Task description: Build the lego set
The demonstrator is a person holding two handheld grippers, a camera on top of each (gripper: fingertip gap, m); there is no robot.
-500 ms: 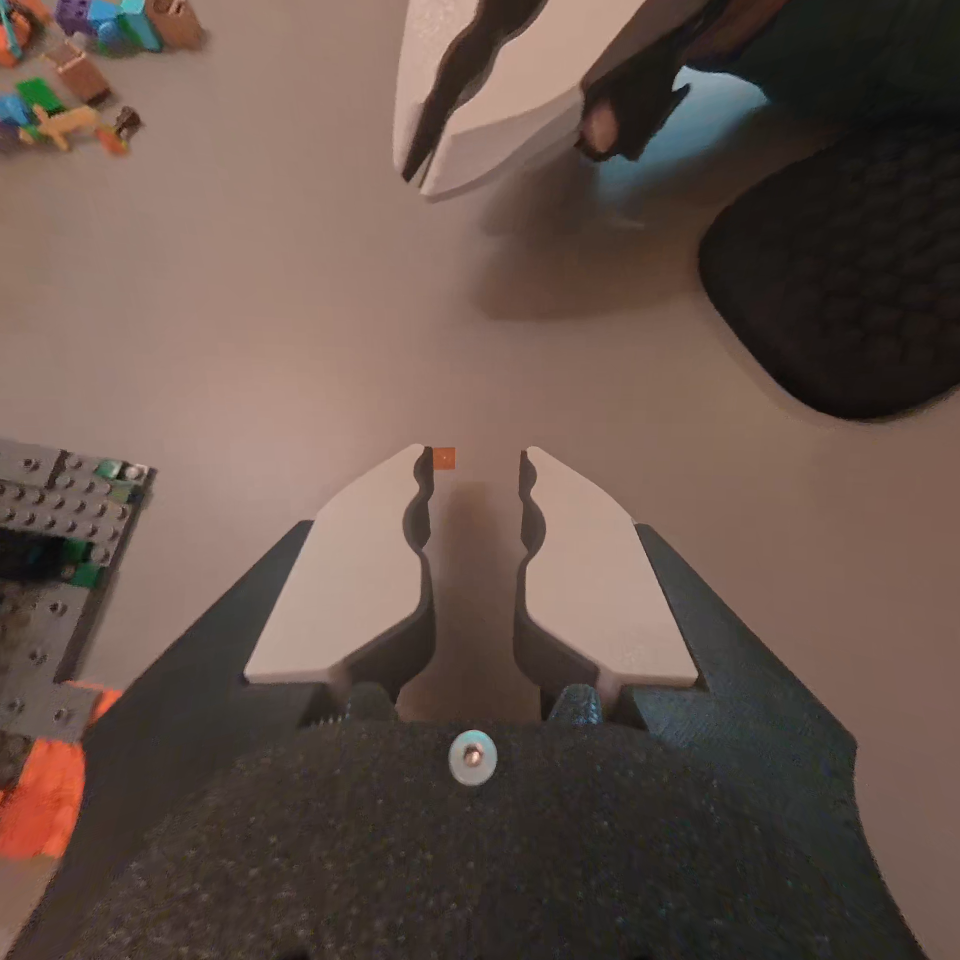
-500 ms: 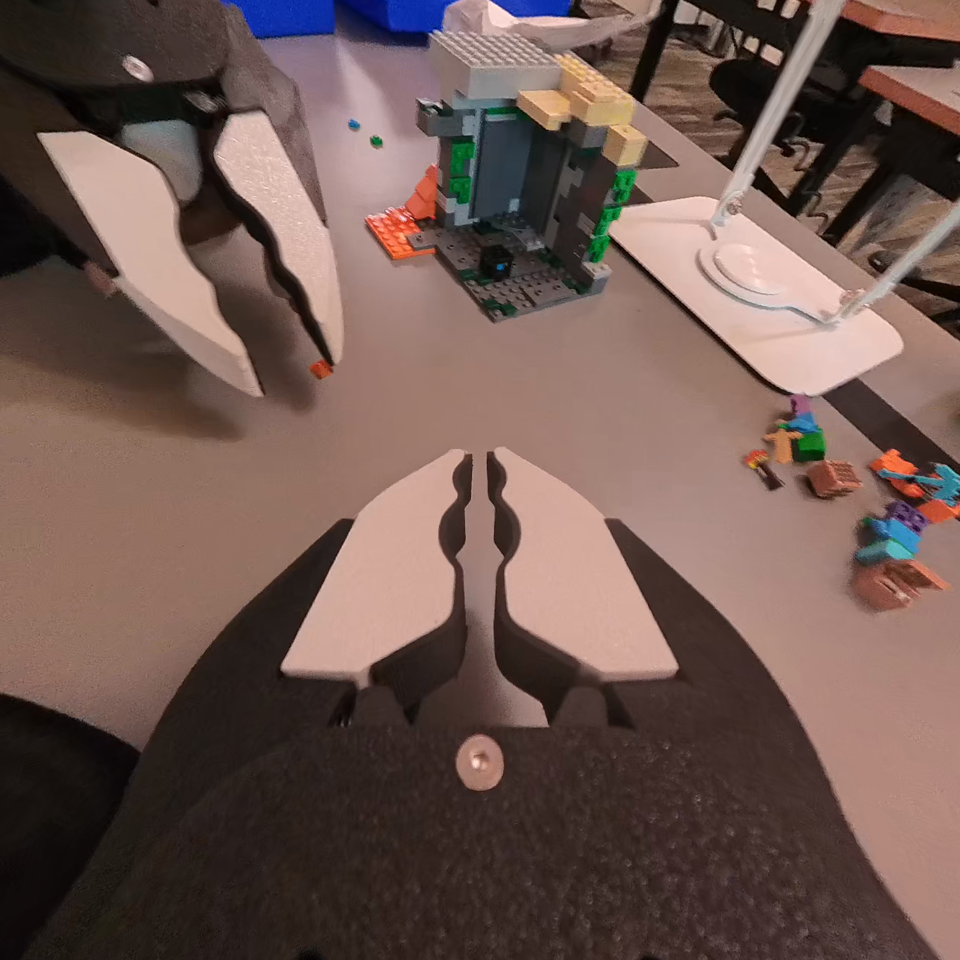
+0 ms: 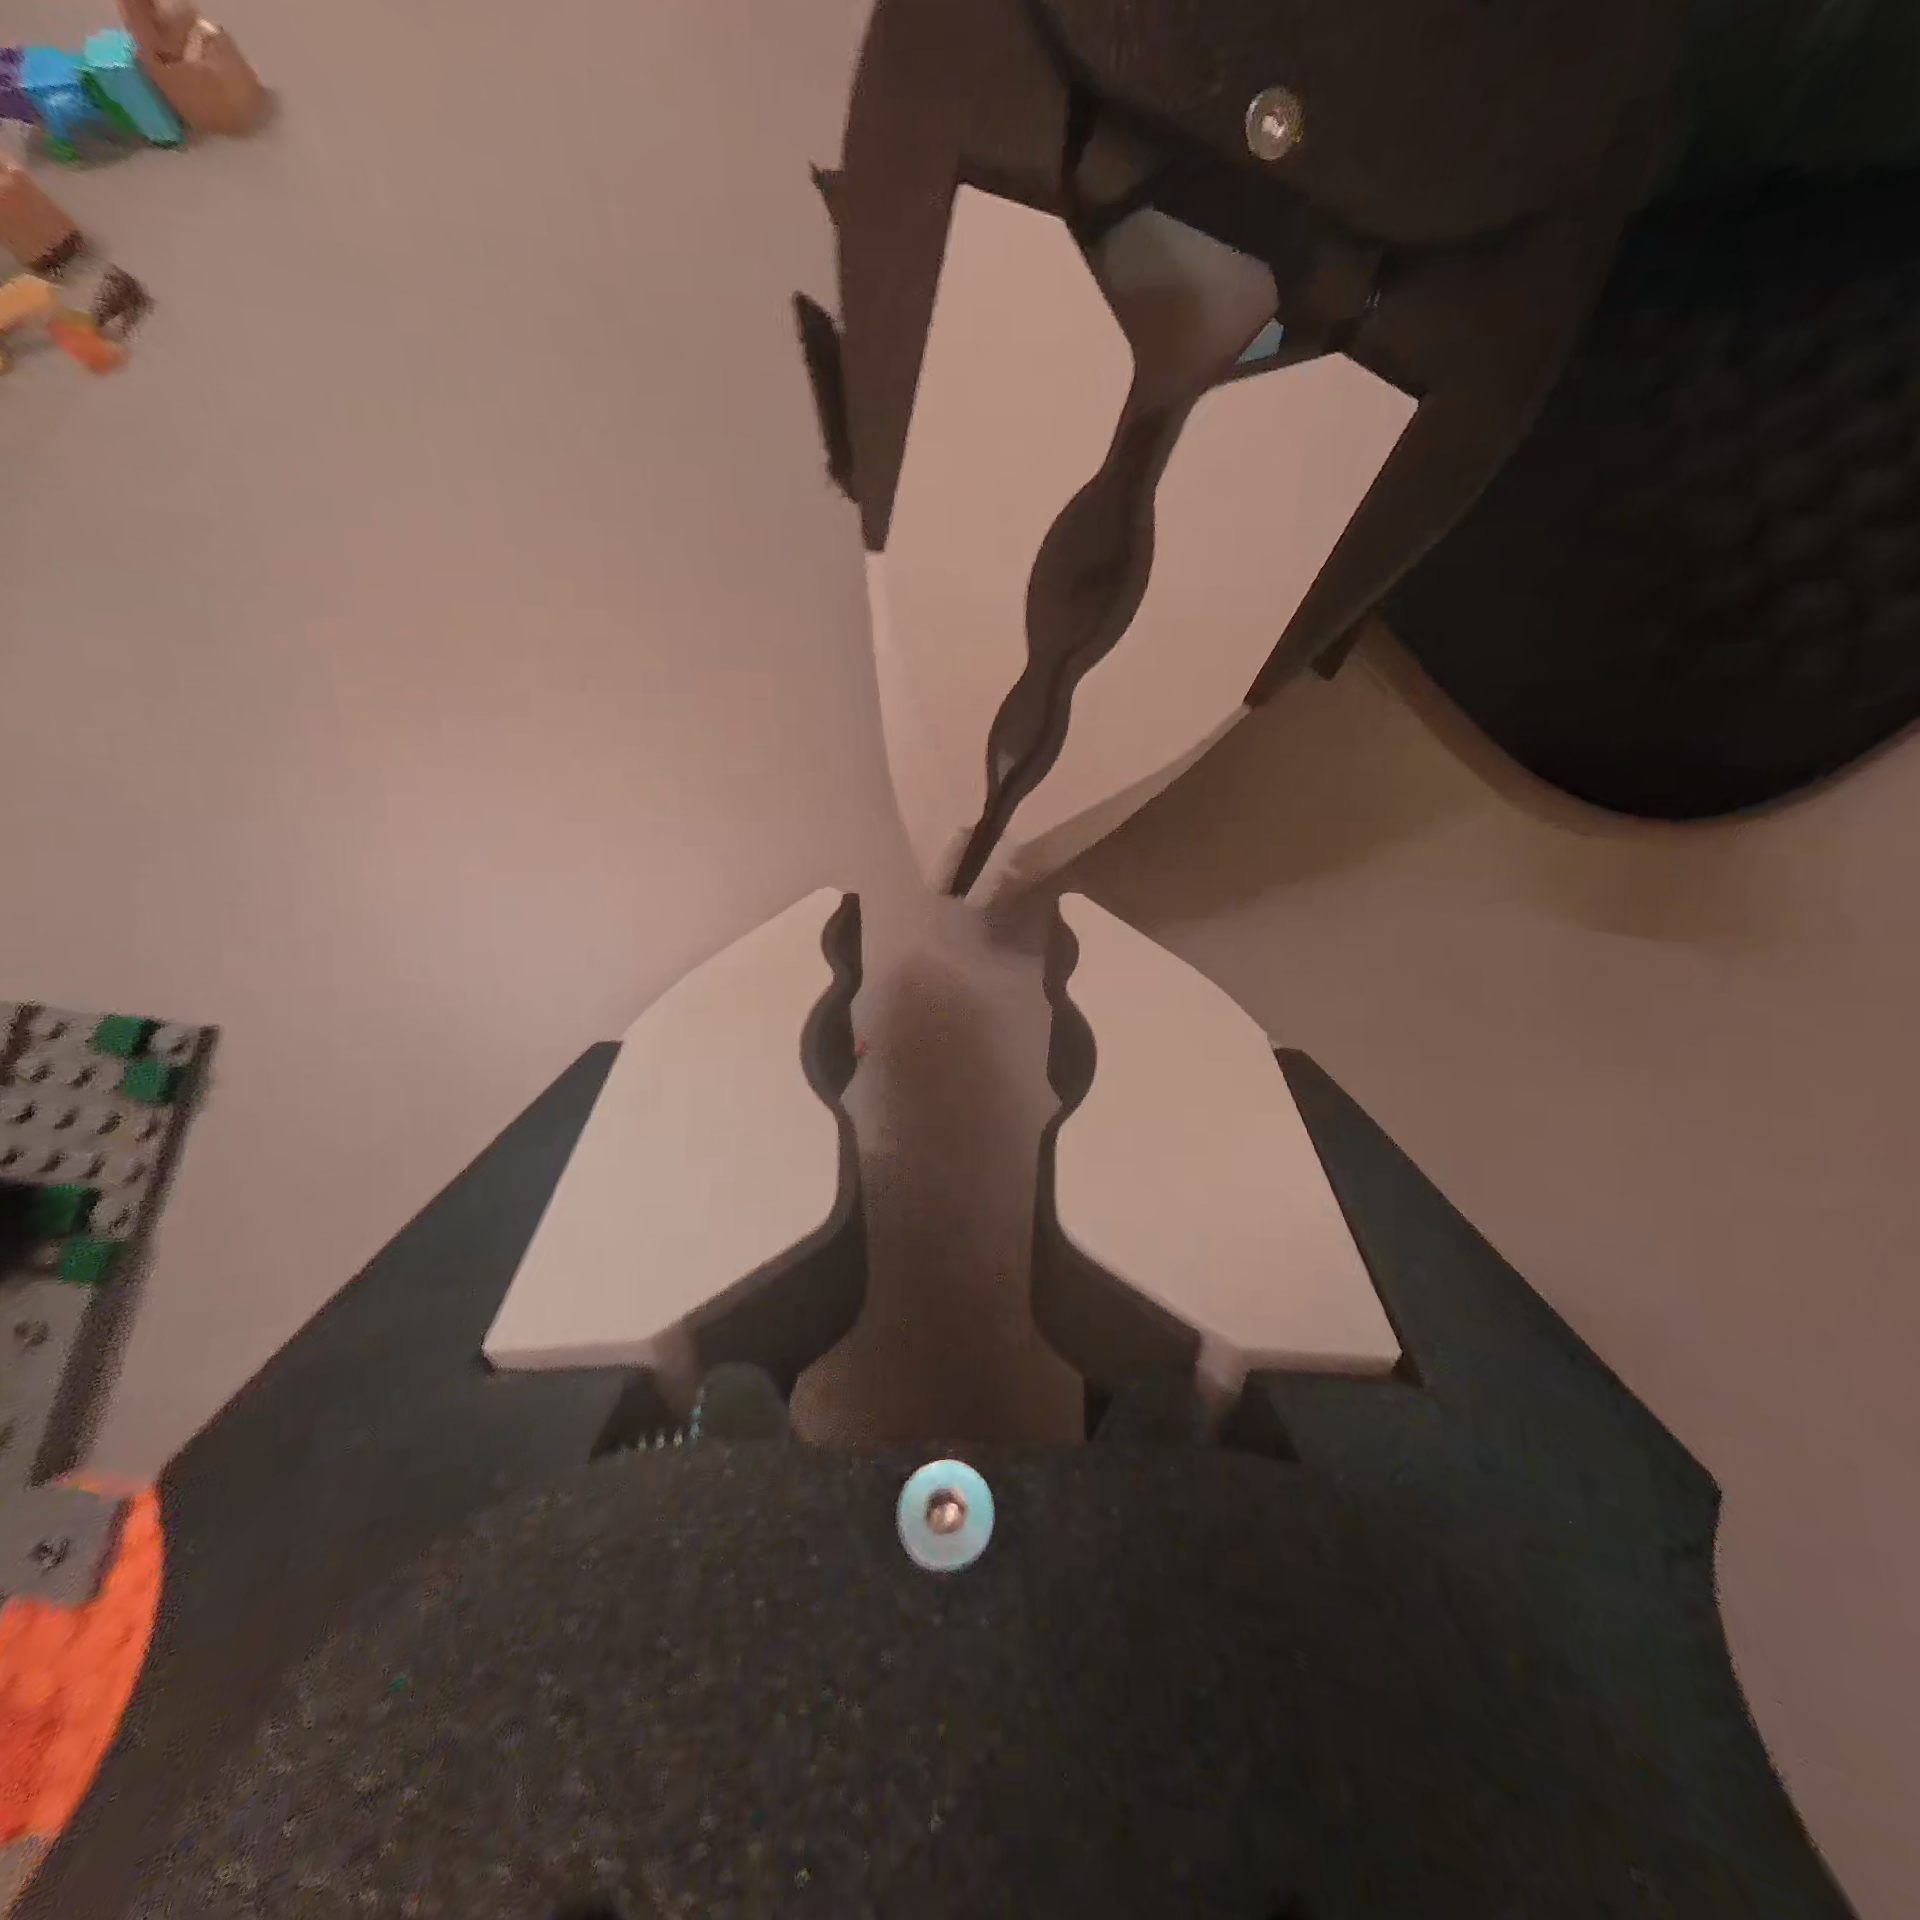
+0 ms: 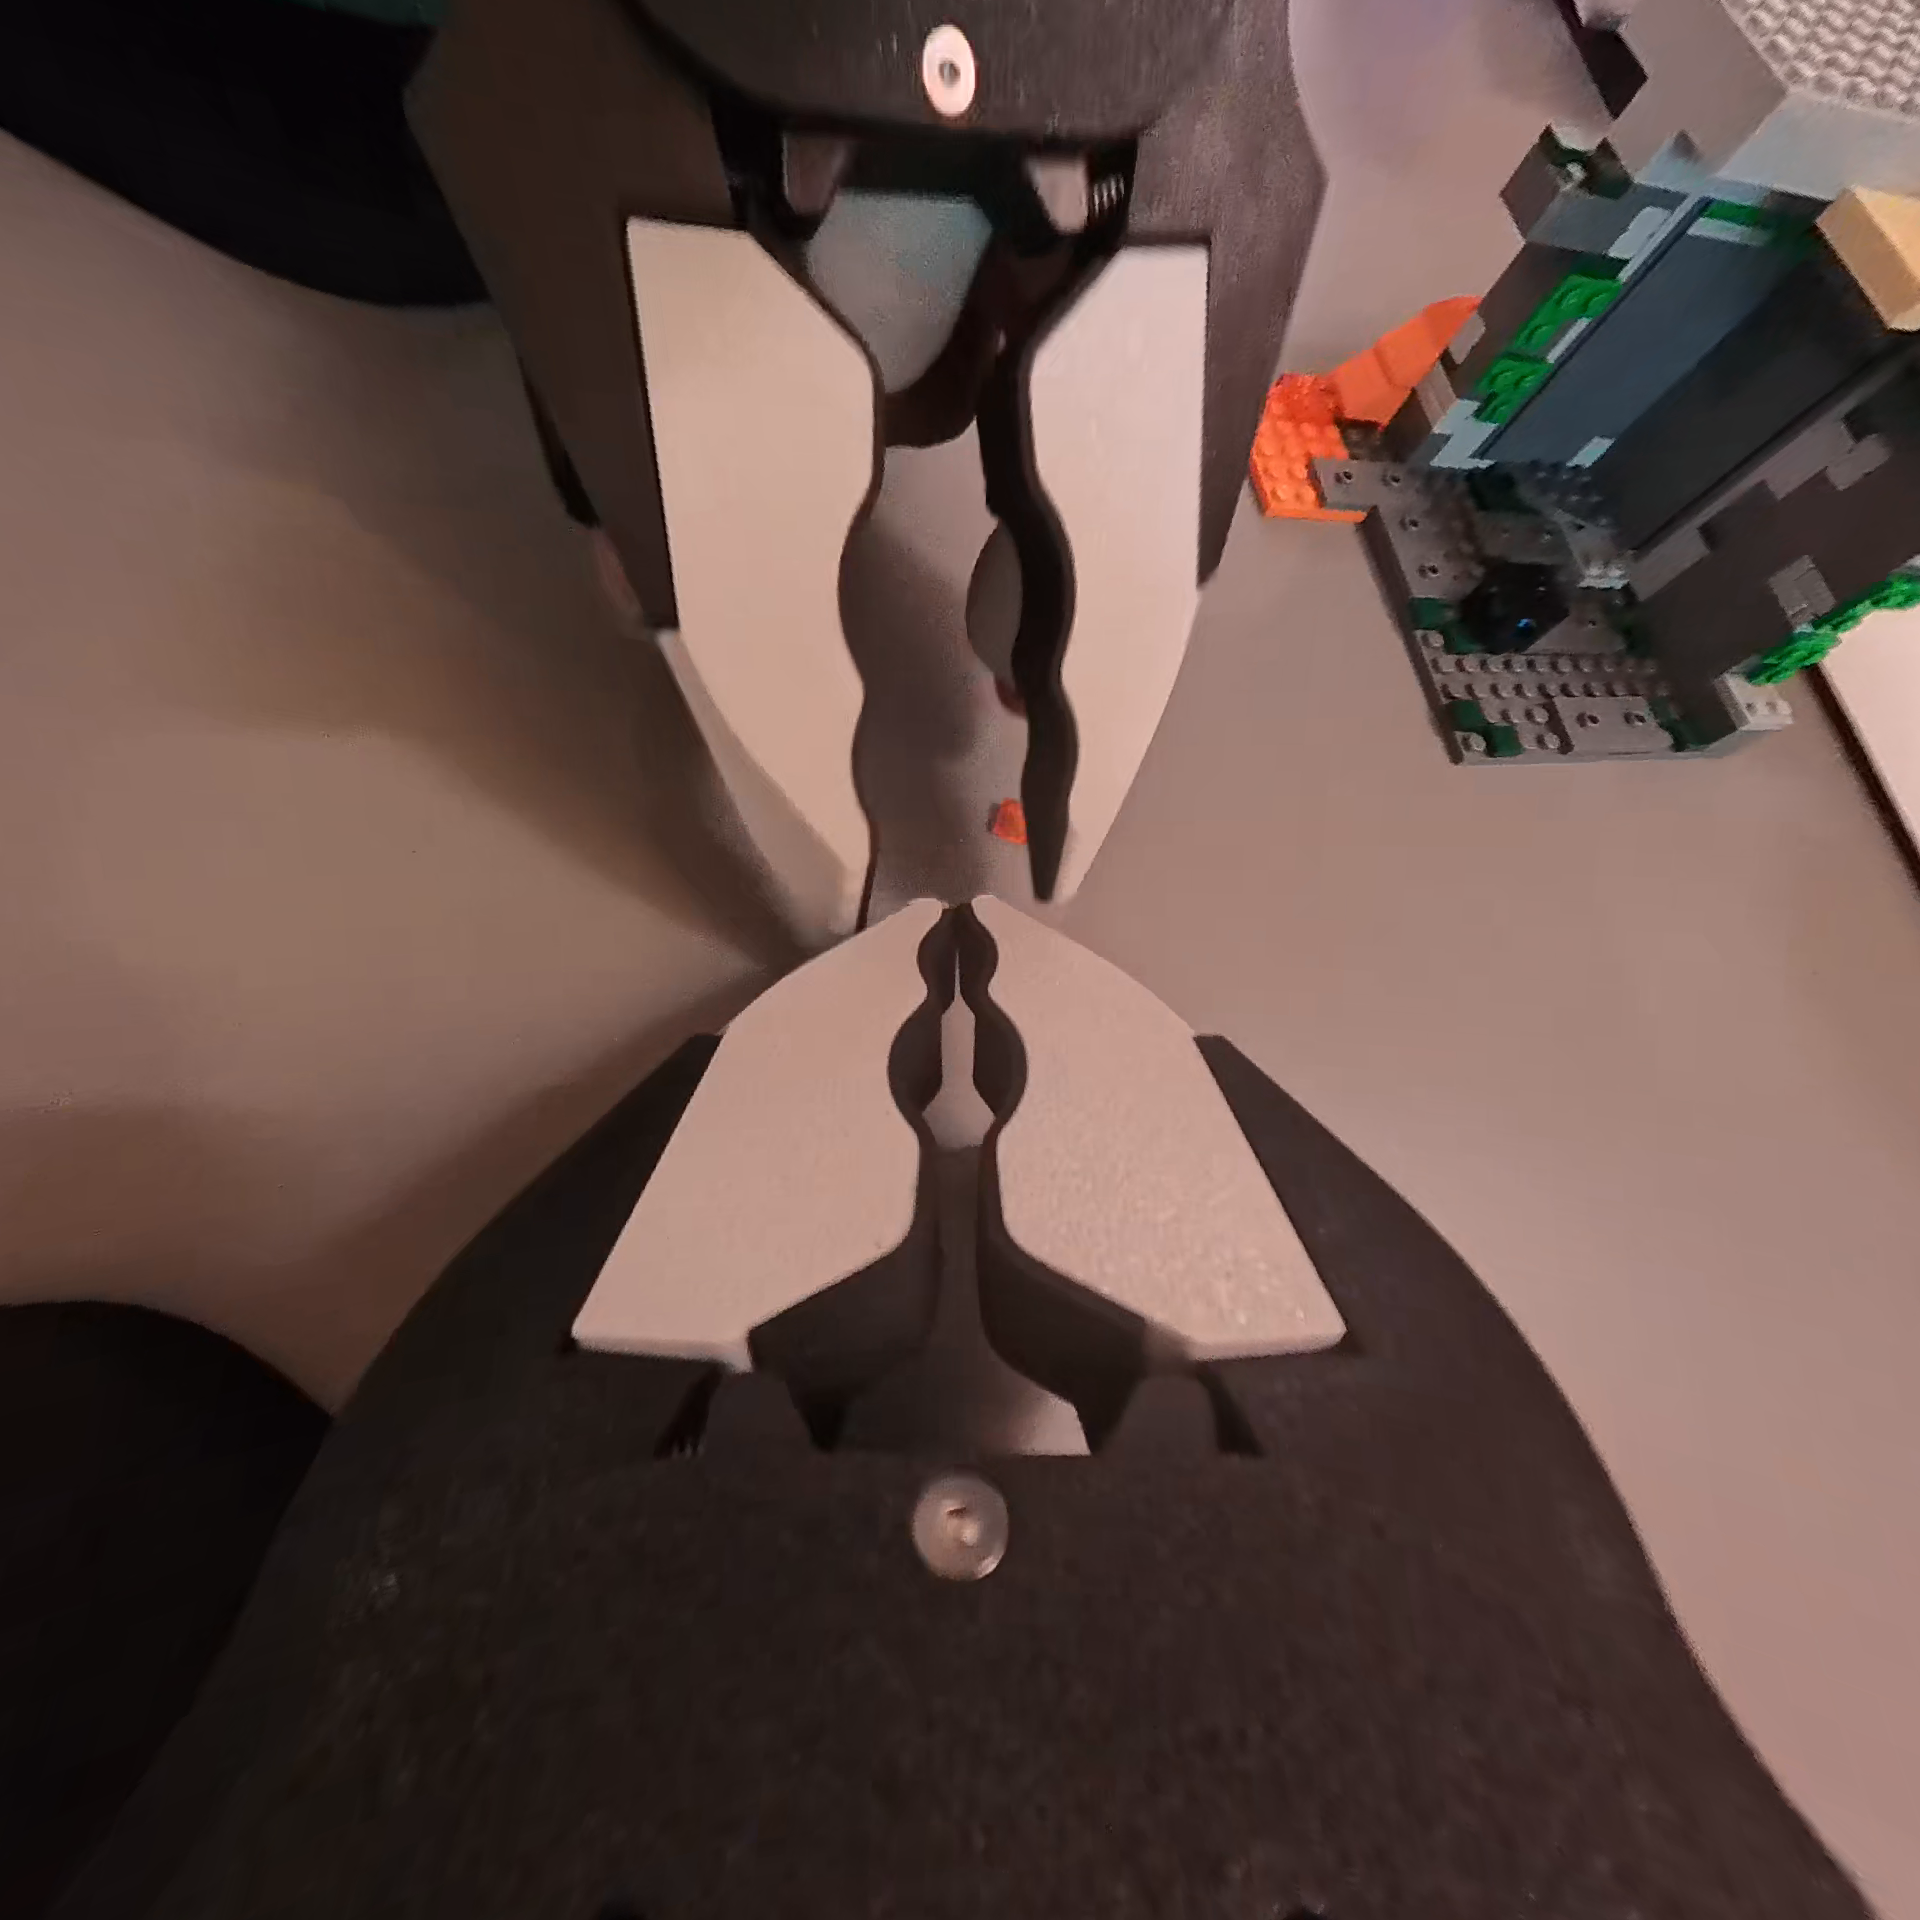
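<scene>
Grey tabletop (image 4: 1455, 1039) carries everything in view. Largest item on it is a brick-built structure (image 4: 1621, 488) of grey, dark grey and green bricks with orange plates at its near-left corner, standing at about two o'clock in the right wrist view; in the left wrist view its grey studded base sits at nine o'clock. A black mesh chair seat (image 3: 1714, 520) fills the two o'clock corner of the left wrist view. Loose coloured bricks (image 3: 114, 94) lie at eleven o'clock there, well apart from both tools.

Left gripper (image 3: 956, 914) faces the right gripper tip to tip; its jaws stand apart with nothing between the pads pressed. Right gripper (image 4: 958, 912) has its jaws clenched together, fingertips meeting with nothing visible between them.

Smallest item: a tiny orange piece (image 4: 1008, 821) lying on the table between the left gripper's spread fingers, just beside one finger's inner edge, at twelve o'clock from the right gripper's tips. Contact with that finger cannot be determined.
</scene>
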